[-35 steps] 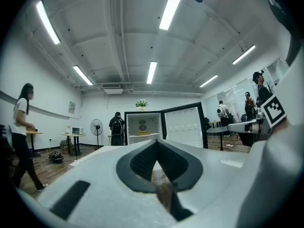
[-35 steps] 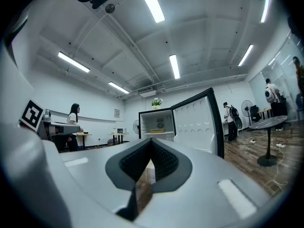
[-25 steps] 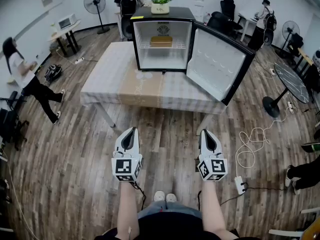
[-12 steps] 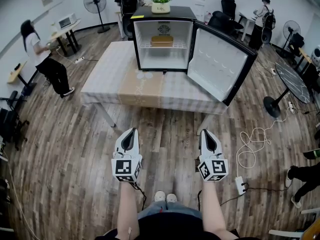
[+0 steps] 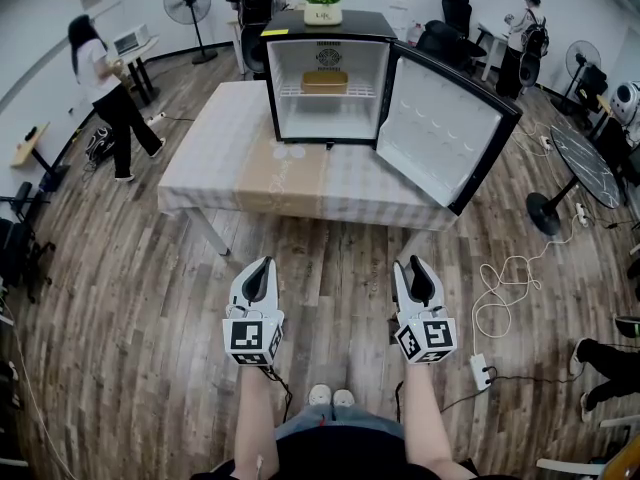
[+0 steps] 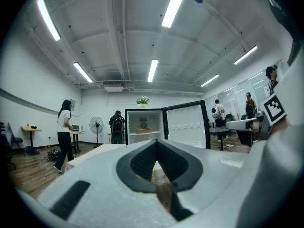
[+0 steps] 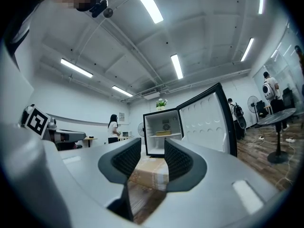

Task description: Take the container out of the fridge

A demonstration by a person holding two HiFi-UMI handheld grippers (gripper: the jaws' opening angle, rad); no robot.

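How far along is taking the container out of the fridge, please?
Done: the fridge door stands open. In hand: the right gripper has just been opening its jaws, empty; the left gripper is shut. Left: the container sits on its shelf, grippers short of the table.

The floor [image 5: 130, 298] was wood-grain plank with a faint sheen. The fridge [image 5: 325, 113] had a glossy black shell and a smooth white plastic lining. The bench [image 5: 215, 158] had a matt cover, like cloth.

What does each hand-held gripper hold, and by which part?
Nothing. The left hand-held gripper is shut, empty; the right hand-held gripper has just been opening, nothing between its jaws.
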